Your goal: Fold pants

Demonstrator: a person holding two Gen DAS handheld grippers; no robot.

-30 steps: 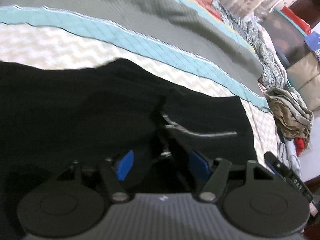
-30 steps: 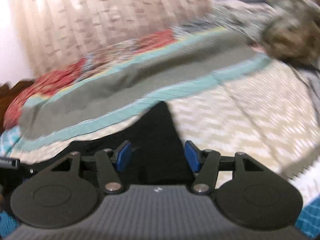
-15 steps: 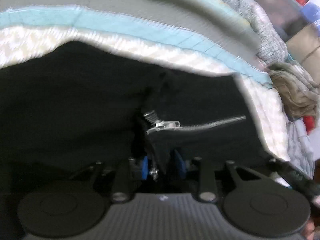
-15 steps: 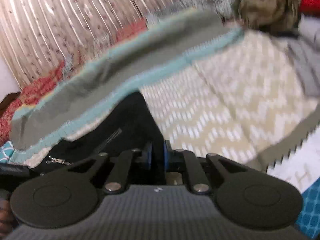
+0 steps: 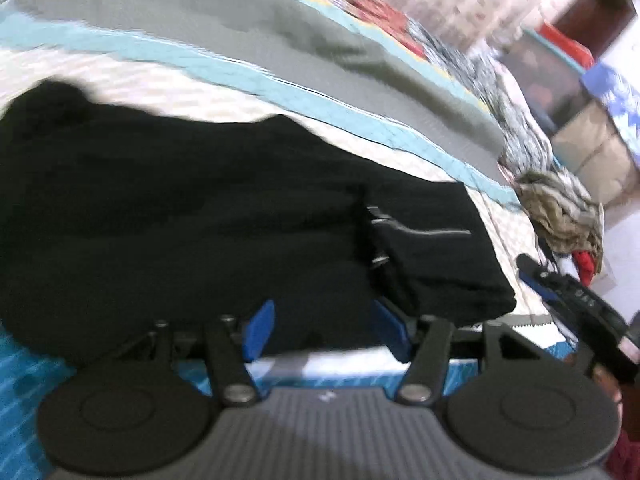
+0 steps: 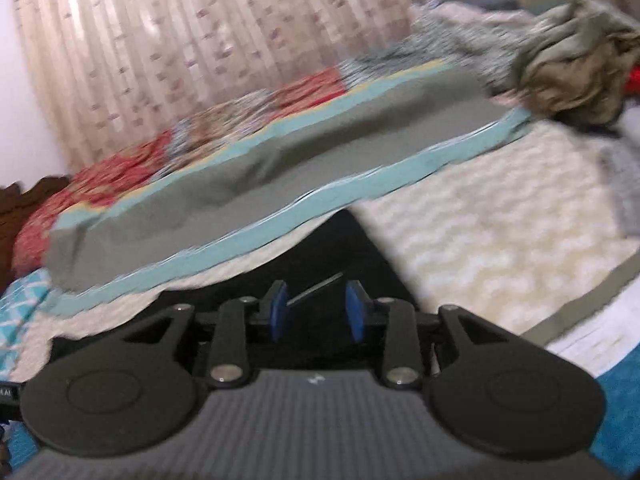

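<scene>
The black pants [image 5: 180, 216] lie folded on the cream zigzag bedspread [image 5: 168, 96], with a silver zipper [image 5: 432, 234] showing near their right end. My left gripper [image 5: 326, 334] is open and empty, just at the near edge of the pants. My right gripper [image 6: 316, 312] is open and empty over the right end of the pants [image 6: 340, 248], with the zipper [image 6: 316, 288] between its blue pads. The other gripper's body [image 5: 576, 300] shows at the right of the left wrist view.
A grey blanket with a teal border [image 6: 260, 184] lies across the bed behind the pants. A crumpled olive garment [image 6: 576, 64] sits at the far right, also in the left wrist view [image 5: 560, 208]. Curtains [image 6: 200, 48] hang behind the bed.
Both grippers were shut on the pants half a second ago and have opened and let go. The pants now lie flat, and both grippers have drawn back slightly.
</scene>
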